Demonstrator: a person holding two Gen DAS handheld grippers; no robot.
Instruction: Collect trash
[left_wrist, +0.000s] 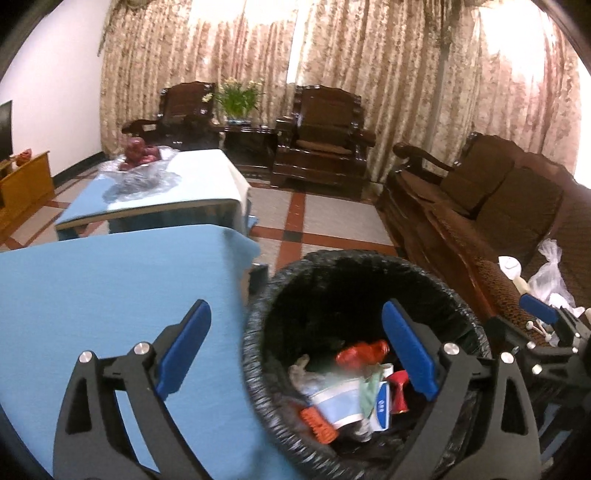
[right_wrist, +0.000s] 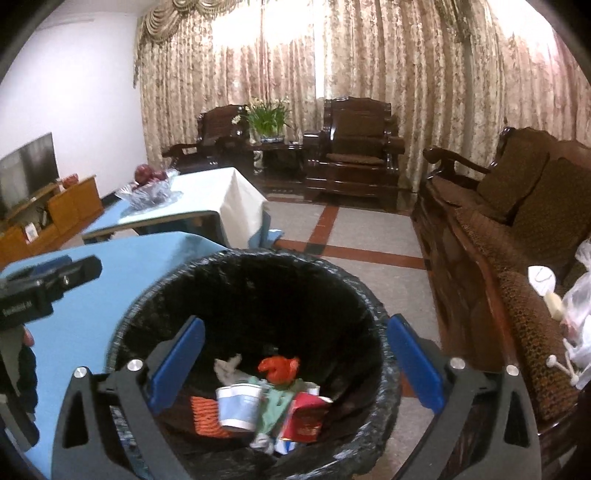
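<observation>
Both grippers are wide open and hold nothing, so I think a drop has just been made. The left gripper (left_wrist: 295, 350) hangs over the near edge of the blue-cloth worktop (left_wrist: 92, 295) and the rim of the round bin with a black plastic bag (left_wrist: 255, 321). The right gripper (right_wrist: 295, 363) hangs right over this bin, tipped down. The pile of cups, wrappers and paper trash (right_wrist: 266, 398) lies at the bottom. More trash, a clear plastic bag (right_wrist: 580, 306), sits on the brown wooden sofa (right_wrist: 524, 258); next the right gripper should probably reach there.

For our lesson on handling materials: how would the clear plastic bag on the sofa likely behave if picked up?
The plastic bag looks thin and crumpled, so it would probably sag limply rather than hold shape. Its glossy film may slip between the tongs. It appears knotted with something inside, so it might swing when lifted off the sofa.
</observation>
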